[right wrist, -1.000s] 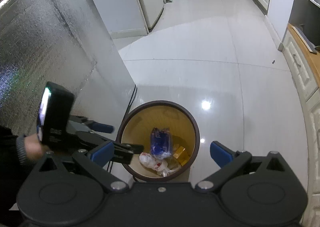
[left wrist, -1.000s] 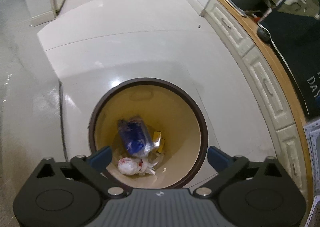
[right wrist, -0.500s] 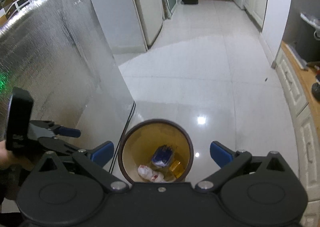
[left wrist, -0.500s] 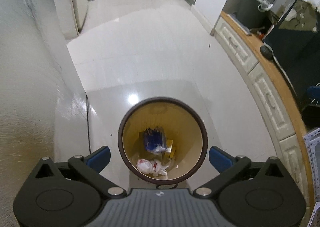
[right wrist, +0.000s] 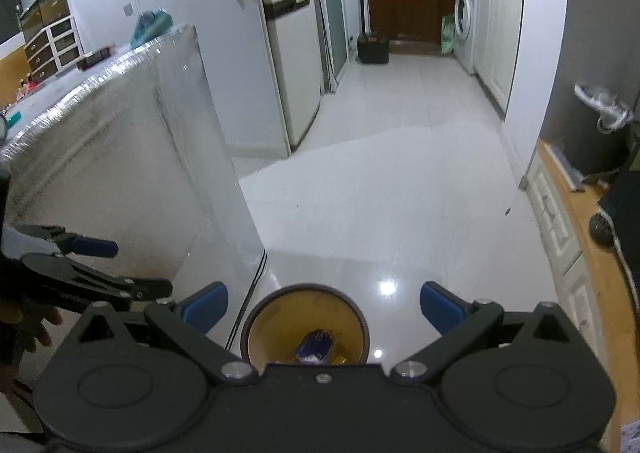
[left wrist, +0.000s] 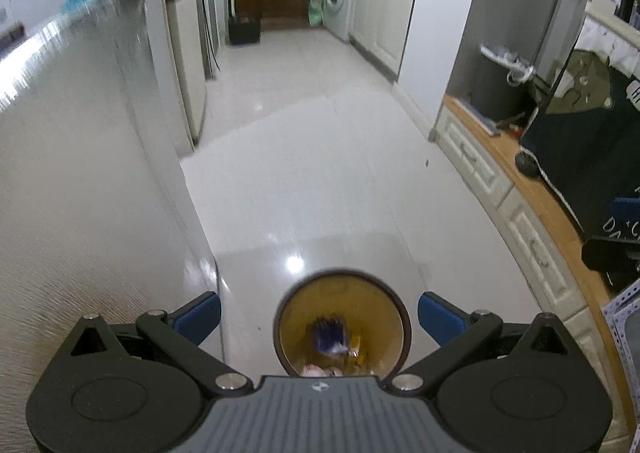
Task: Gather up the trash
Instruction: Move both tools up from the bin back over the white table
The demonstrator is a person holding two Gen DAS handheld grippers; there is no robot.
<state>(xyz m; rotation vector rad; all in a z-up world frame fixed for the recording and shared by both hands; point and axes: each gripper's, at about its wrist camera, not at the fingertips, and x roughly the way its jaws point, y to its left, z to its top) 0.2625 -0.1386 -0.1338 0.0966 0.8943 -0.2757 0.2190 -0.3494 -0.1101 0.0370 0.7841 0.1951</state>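
A round brown trash bin (left wrist: 304,289) with a yellow inside stands on the white floor, far below both grippers. It also shows in the right wrist view (right wrist: 260,305). Inside lie a blue wrapper (left wrist: 329,335), white crumpled trash (left wrist: 316,370) and a small yellow piece (left wrist: 359,345); the blue wrapper (right wrist: 316,345) shows in the right wrist view too. My left gripper (left wrist: 319,316) is open and empty, high above the bin. My right gripper (right wrist: 323,307) is open and empty, also high above it. The left gripper (right wrist: 92,265) shows at the left of the right wrist view.
A tall foil-covered counter (right wrist: 120,157) stands left of the bin, with a black cable (right wrist: 250,293) down its corner. A white cabinet with a wooden top (left wrist: 532,197) runs along the right. A fridge (right wrist: 288,53), a washing machine (right wrist: 464,21) and a door lie beyond.
Both grippers have risen well away from the bin, which now looks much smaller and lower in each view. The views have tilted up toward the hallway. Both stay open.
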